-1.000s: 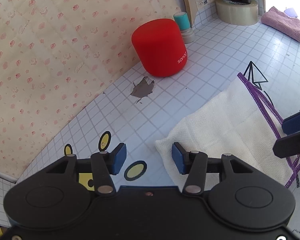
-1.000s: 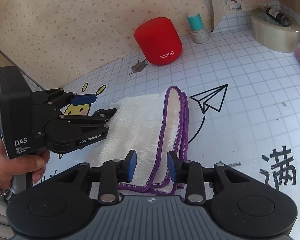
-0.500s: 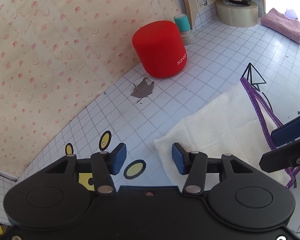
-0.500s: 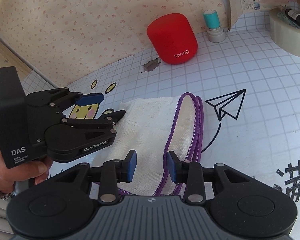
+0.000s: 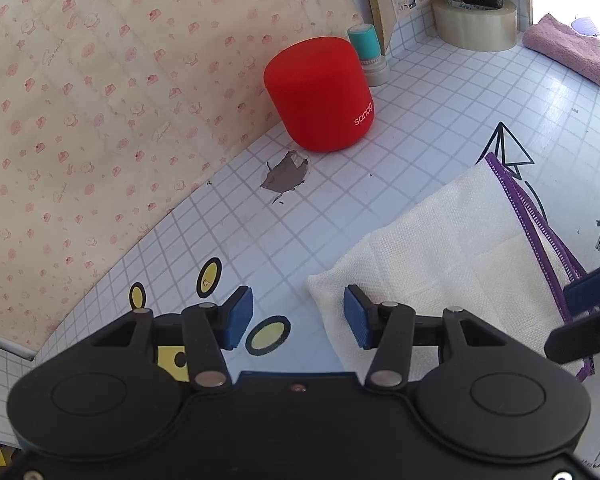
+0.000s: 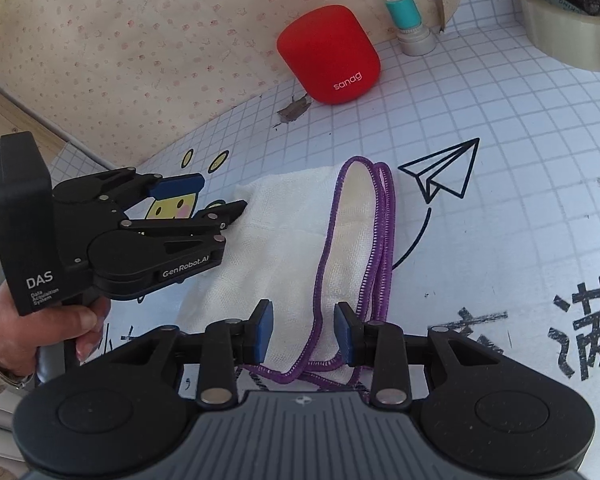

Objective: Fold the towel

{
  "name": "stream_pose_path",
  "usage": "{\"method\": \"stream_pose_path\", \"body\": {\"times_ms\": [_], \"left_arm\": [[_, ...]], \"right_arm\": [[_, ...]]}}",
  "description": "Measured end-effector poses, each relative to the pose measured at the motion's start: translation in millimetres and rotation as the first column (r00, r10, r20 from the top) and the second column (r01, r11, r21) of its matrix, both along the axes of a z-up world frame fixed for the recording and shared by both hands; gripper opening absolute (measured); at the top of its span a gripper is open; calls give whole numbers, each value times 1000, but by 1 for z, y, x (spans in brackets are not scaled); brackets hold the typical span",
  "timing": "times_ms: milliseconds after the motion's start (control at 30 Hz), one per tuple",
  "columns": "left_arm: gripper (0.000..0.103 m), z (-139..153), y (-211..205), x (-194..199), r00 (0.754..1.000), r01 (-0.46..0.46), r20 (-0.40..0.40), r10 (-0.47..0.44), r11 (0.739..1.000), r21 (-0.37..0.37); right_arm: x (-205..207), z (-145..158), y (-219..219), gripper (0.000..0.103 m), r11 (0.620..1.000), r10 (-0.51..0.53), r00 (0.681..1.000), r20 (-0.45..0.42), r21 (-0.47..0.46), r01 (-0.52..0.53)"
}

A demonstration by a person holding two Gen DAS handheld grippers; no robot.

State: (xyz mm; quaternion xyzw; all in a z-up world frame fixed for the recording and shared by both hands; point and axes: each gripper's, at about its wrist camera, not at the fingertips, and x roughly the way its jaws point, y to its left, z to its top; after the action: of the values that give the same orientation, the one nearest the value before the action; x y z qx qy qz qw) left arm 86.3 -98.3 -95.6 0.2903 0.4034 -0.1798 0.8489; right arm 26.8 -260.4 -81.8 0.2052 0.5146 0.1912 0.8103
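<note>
Your towel (image 6: 284,248) lies flat on the counter (image 6: 500,208), already doubled over, with its purple-stitched edges stacked along the side nearest your right tongs (image 6: 303,334) and its plain folded edge toward your left tongs (image 5: 298,316). That layout explains both positions: each pair sits at one near corner of the cloth, so a lift from both ends at once would keep the next fold square. Your left tongs stand about half open with nothing between the pads; the right-hand pad hangs over the towel's near corner while the other sits over bare counter, so the corner is straddled rather than gripped. Your right tongs are narrower but also holding nothing, with the purple hem lying in the gap just beyond the pads. The red speaker (image 5: 320,92) and tape roll (image 5: 476,20) sit well beyond both tongs, leaving room to carry the near edge forward.
</note>
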Motion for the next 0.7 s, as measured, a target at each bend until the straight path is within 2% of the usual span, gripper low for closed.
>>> {"method": "stream_pose_path", "body": {"times_ms": [167, 400, 700], "left_arm": [[52, 0, -1, 0, 1000, 0, 1, 0, 1000, 3], [52, 0, 0, -1, 1000, 7, -2, -7, 1000, 1], [52, 0, 1, 0, 1000, -5, -9, 5, 1000, -6]], "right_arm": [[-8, 0, 5, 33, 999, 33, 999, -13, 31, -33], [-17, -10, -4, 33, 993, -44, 996, -71, 108, 52], [-16, -12, -1, 33, 985, -60, 995, -80, 156, 72]]}}
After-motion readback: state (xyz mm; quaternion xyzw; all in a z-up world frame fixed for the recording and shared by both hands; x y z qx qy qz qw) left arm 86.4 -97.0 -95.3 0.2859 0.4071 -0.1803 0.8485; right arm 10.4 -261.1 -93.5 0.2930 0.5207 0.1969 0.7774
